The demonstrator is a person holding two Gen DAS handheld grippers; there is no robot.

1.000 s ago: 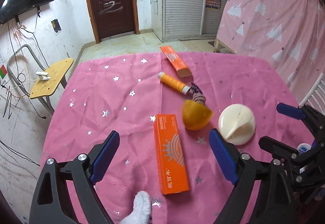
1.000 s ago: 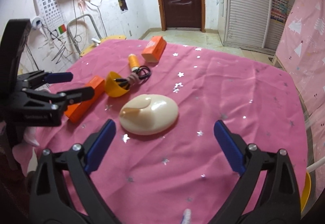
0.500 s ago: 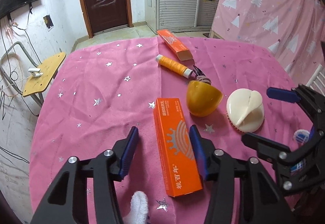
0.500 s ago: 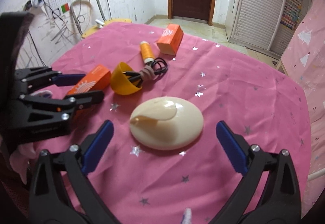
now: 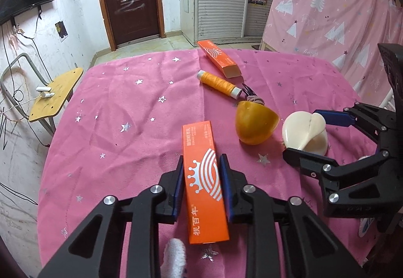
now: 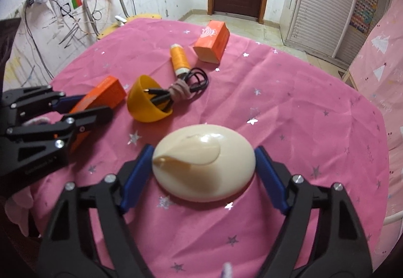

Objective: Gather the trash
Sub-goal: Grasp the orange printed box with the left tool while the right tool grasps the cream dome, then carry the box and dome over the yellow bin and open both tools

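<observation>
Pink star-print cloth (image 5: 131, 111) covers the table. Left gripper (image 5: 201, 184): jaws closing, blue pads against both long sides of the near orange carton (image 5: 204, 184), which lies flat; its near end is partly masked by a white gloved fingertip (image 5: 175, 251). Right gripper (image 6: 204, 172): jaws closing around the cream oval dome (image 6: 204, 162); pad contact cannot be confirmed. Beyond lie a tipped yellow bowl (image 6: 147, 106) holding a black cable (image 6: 196, 80), an orange thread spool (image 6: 179, 59) and a second orange carton (image 6: 212, 41). The dome's underside is hidden.
</observation>
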